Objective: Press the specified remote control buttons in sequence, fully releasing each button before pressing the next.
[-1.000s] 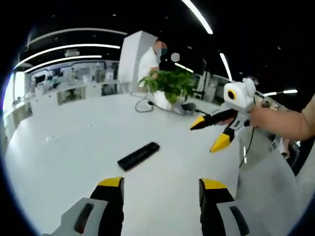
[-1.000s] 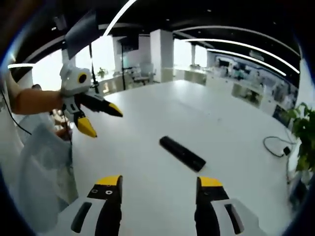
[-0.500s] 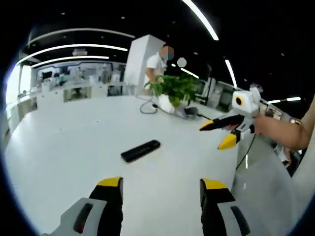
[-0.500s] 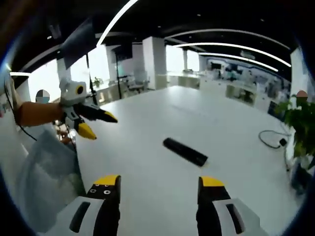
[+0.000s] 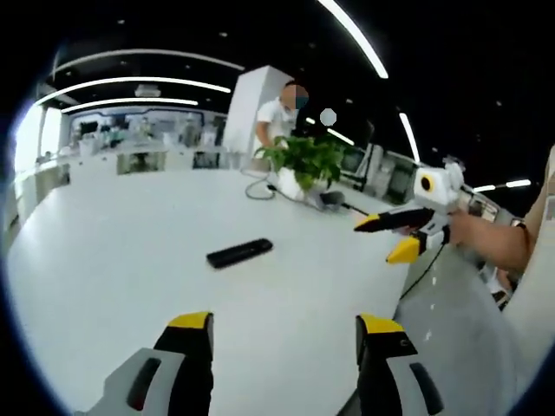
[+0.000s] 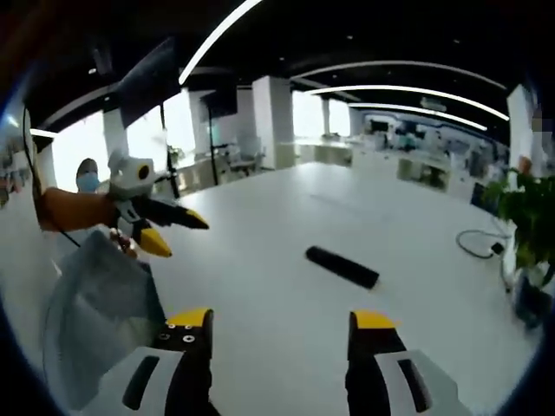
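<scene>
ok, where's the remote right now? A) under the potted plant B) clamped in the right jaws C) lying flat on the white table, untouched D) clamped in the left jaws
C: the remote lies flat on the white table, with both pairs of jaws open and well short of it.

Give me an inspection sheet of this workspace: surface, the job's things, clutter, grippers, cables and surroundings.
Surface: large white table, bare around the remote.
Job's things: black remote lying flat on the table, apart from both grippers; buttons too small to make out.
Clutter: potted plant near the far edge; nothing seen close to the remote.
Grippers: left gripper open, holding nothing, short of the remote; right gripper open, holding nothing, also short of it.
Cables: a dark cable curls on the table near the plant; another hangs from the right gripper.
Surroundings: open office with ceiling light strips, a white pillar, a person standing behind the plant.
</scene>
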Demonstrator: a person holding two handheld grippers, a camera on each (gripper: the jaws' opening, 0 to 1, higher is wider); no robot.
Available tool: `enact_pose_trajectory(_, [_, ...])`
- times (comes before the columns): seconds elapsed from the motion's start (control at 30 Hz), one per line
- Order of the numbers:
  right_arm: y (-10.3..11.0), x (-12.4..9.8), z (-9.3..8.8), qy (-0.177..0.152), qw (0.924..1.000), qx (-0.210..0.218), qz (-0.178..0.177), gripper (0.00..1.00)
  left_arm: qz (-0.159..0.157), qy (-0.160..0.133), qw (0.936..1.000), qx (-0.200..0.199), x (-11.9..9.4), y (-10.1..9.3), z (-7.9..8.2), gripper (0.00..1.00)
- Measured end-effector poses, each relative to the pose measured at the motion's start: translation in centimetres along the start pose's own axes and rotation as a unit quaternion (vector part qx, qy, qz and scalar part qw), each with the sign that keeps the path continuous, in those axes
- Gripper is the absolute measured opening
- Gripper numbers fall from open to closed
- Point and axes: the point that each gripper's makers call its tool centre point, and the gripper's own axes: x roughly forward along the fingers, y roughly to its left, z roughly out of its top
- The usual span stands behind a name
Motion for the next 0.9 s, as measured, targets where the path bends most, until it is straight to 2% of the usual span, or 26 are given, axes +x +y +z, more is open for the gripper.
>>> enact_pose_trajectory(0.2, [1.0, -0.3, 0.3, -0.018, 0.9998, 0.007, -0.001, 0.62, 0.005, -0.001, 1.0, -0.007, -0.7, -0.5, -0.6, 0.68])
enact_pose_trajectory(0.5, [2.3, -0.5, -0.1, -0.026, 0.9996, 0.008, -0.001, 0.64, 0.02, -0.025, 0.9995, 0.003, -1.9, -0.7, 0.5, 0.68])
enact_pose_trajectory(0.63, [2.7, -0.5, -0.1, -0.032, 0.9994, 0.016, 0.005, 0.63, 0.01, -0.038, 0.9992, -0.013, -1.9, -1.2, 1.1, 0.68])
enact_pose_trajectory(0.9, [3.3, 0.2, -0.2, -0.039, 0.9991, 0.019, 0.006, 0.62, 0.006, -0.032, 0.9994, 0.008, -1.7, -1.8, 0.9, 0.68])
